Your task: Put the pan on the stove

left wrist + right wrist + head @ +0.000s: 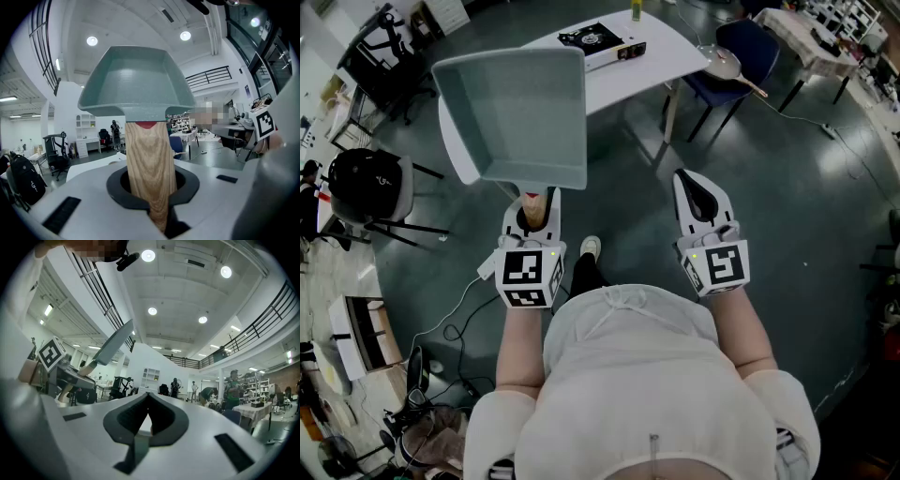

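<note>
Pan in L claw, R claw closed

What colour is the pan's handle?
Light wood grain on the handle, clearest in the left gripper view.

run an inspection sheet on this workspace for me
surface: white table ahead of the person, mostly bare
job's things: pan held up in the air by its wooden handle; stove on the table, nothing on it
clutter: backpack on a chair at the left; blue chair by the table
grippers: left gripper fingers shut on the handle; right gripper fingers together, nothing between them
cables: white cable trailing on the floor at the person's left
surroundings: open hall with a dark floor, desks and people far off
</note>
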A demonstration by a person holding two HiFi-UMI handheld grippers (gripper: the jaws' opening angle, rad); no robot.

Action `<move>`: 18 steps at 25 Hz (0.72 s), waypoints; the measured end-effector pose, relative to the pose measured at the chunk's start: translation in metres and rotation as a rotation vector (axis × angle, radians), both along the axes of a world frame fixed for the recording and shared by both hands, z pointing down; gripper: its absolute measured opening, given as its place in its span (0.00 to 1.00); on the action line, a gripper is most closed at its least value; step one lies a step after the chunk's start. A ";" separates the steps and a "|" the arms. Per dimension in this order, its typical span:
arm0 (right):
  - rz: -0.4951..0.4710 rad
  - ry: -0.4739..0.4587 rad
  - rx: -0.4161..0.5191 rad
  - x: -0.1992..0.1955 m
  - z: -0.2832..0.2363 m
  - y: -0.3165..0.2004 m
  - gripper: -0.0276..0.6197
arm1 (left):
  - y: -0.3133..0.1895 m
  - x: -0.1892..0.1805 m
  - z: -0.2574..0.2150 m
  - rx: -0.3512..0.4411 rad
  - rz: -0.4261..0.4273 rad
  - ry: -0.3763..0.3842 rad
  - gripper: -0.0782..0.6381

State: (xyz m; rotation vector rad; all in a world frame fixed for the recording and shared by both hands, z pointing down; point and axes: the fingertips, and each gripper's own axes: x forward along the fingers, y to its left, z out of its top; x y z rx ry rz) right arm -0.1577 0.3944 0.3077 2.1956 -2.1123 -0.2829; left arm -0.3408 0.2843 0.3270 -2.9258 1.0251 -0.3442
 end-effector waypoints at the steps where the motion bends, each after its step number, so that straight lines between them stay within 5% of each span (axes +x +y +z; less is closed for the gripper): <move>1: 0.001 -0.005 -0.001 0.001 0.001 0.000 0.05 | 0.001 0.001 0.000 -0.001 0.003 0.002 0.19; 18: 0.009 -0.052 -0.046 0.023 0.018 -0.025 0.05 | -0.022 0.029 0.011 -0.040 0.030 0.002 0.19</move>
